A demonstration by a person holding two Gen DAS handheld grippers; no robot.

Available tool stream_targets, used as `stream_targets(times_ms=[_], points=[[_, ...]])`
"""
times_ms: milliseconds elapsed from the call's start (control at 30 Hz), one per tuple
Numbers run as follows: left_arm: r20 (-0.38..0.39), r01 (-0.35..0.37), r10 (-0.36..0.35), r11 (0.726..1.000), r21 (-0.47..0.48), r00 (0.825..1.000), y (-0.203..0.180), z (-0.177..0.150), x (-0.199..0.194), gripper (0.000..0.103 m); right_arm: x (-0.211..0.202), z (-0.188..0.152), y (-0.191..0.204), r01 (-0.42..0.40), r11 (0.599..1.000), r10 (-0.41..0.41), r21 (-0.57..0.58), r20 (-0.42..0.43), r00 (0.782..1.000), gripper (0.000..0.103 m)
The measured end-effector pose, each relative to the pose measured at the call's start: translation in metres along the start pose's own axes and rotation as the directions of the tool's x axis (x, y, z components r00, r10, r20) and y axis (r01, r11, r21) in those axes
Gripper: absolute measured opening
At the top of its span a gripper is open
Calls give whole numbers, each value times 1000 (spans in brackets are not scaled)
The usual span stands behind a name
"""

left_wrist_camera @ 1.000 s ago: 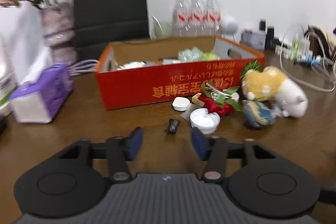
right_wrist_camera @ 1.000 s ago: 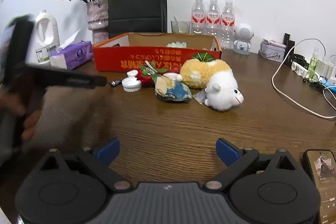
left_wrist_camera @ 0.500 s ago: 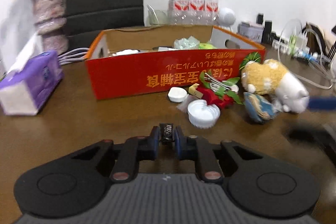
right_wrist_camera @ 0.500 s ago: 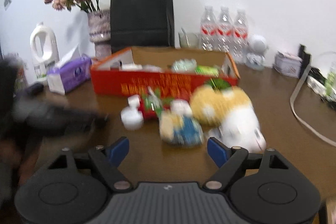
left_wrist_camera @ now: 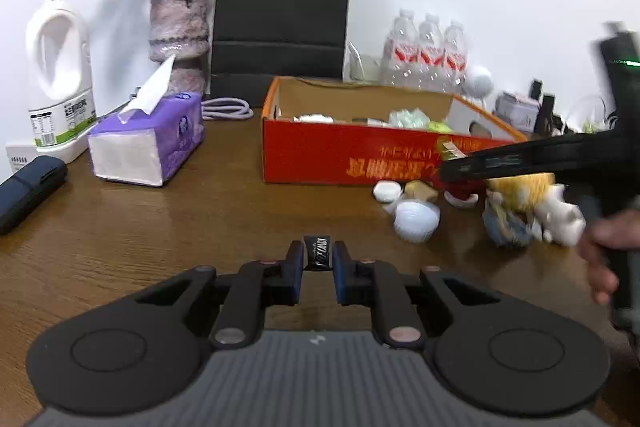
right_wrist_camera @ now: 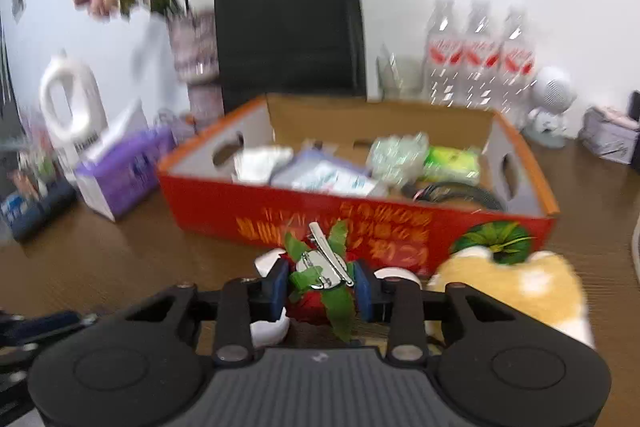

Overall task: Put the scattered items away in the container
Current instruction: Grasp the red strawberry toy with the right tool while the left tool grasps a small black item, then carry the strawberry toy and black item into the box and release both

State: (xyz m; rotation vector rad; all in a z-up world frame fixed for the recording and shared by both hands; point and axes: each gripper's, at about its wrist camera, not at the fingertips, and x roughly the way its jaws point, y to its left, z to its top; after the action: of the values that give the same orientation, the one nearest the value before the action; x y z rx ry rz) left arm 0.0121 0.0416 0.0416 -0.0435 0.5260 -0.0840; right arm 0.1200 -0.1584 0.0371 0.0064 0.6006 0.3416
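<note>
Left gripper [left_wrist_camera: 316, 269] is now clamped on the small black clip [left_wrist_camera: 318, 253]; a second ago its jaws were spread with the clip lying on the table ahead, half a second ago they had just pinched it. The view has since pulled up and back, so the clip looks lifted clear of the wooden table [left_wrist_camera: 160, 227], though I can't see its underside.

Red cardboard box [left_wrist_camera: 340, 159], the container, sits at about 1 o'clock from the left gripper, well apart, already holding several items.

Right gripper [right_wrist_camera: 320, 291] has gone from wide open over bare table to closed around the red flower hair clip [right_wrist_camera: 320, 279], green leaves and metal clasp sticking up between the pads. Frame is motion-blurred, so whether it is off the table yet is unclear; probably just grasped.

From the right gripper outward: box front wall [right_wrist_camera: 360, 223] at 12 o'clock, near; yellow plush toy [right_wrist_camera: 516, 283] at 3 o'clock, just beside; white caps [right_wrist_camera: 268, 261] at 10 o'clock, touching or nearly so.

In the left view, a white lid [left_wrist_camera: 416, 221] and a smaller cap [left_wrist_camera: 387, 191] remain on the table at 1–2 o'clock.

Meaning: both hands loaded, two items ready to carry over the rim; plush, lids and caps are left.
</note>
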Motion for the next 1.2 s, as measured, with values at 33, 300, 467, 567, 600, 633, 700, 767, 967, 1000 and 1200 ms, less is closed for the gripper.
stream_targets(times_ms=[33, 300, 467, 567, 600, 633, 700, 767, 967, 1000, 1200], points=[[10, 0, 0, 1000, 1, 1000, -3, 2, -3, 16, -17, 0, -2, 3, 1000, -3, 13, 37, 999, 33], [116, -13, 5, 998, 67, 993, -43, -3, -39, 16, -97, -46, -10, 62, 997, -67, 51, 100, 993, 34], [174, -6, -3, 999, 51, 985, -62, -34, -68, 16, -122, -87, -2, 77, 997, -77, 7, 56, 995, 34], [212, -16, 1, 997, 72, 977, -75, -52, -86, 16, -133, -98, 0, 103, 995, -103, 8, 58, 993, 34], [224, -17, -1, 997, 76, 974, -77, -56, -92, 16, -139, -101, 0, 101, 995, -102, 19, 69, 992, 34], [240, -11, -9, 997, 82, 971, -77, -60, -98, 16, -147, -104, 3, 102, 995, -104, 22, 90, 991, 34], [270, -25, -1, 995, 93, 963, -77, -65, -110, 16, -162, -112, 10, 110, 994, -111, 19, 157, 981, 34], [273, -40, 12, 994, 97, 962, -76, -68, -116, 16, -173, -122, 16, 133, 991, -133, 14, 204, 970, 34], [293, -51, 19, 993, 102, 956, -74, -70, -127, 16, -189, -134, 23, 115, 993, -119, 31, 237, 964, 34], [296, -47, 12, 993, 111, 955, -75, -70, -127, 16, -190, -135, 24, 113, 993, -116, 26, 241, 963, 34], [289, -33, 0, 993, 111, 957, -73, -65, -119, 16, -184, -128, 26, 109, 994, -110, 16, 244, 964, 34]])
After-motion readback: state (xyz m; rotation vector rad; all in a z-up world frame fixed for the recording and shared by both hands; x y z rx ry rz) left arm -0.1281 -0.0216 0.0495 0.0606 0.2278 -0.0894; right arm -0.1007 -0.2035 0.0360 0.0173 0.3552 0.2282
